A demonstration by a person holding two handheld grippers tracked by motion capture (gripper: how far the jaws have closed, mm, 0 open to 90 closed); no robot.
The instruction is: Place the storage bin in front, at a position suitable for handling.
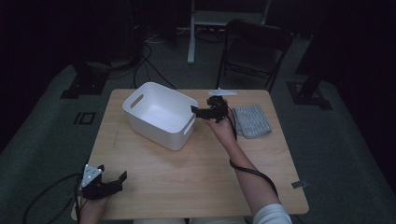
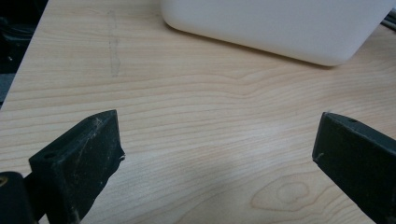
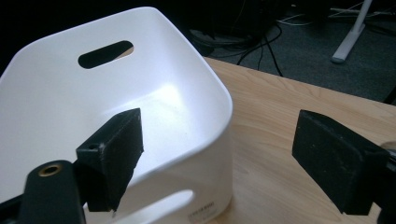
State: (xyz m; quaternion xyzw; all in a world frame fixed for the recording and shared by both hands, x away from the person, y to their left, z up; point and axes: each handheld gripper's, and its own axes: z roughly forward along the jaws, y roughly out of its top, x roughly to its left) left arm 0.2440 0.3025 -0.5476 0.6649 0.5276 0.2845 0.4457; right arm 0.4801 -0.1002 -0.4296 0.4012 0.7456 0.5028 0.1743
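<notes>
Two open tongs [image 1: 201,111] beside white bin [image 1: 159,114]

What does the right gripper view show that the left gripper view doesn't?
Right gripper view alone: the inside of the white plastic bin, its slotted handle hole, and the dark floor with cables beyond the table.

Left gripper view alone: the bin's plain outer wall from low down, and a faint grey smudge on the wood.

Both share: the bin, the light wooden table, and a pair of black jaws standing wide apart with nothing between them.
</notes>
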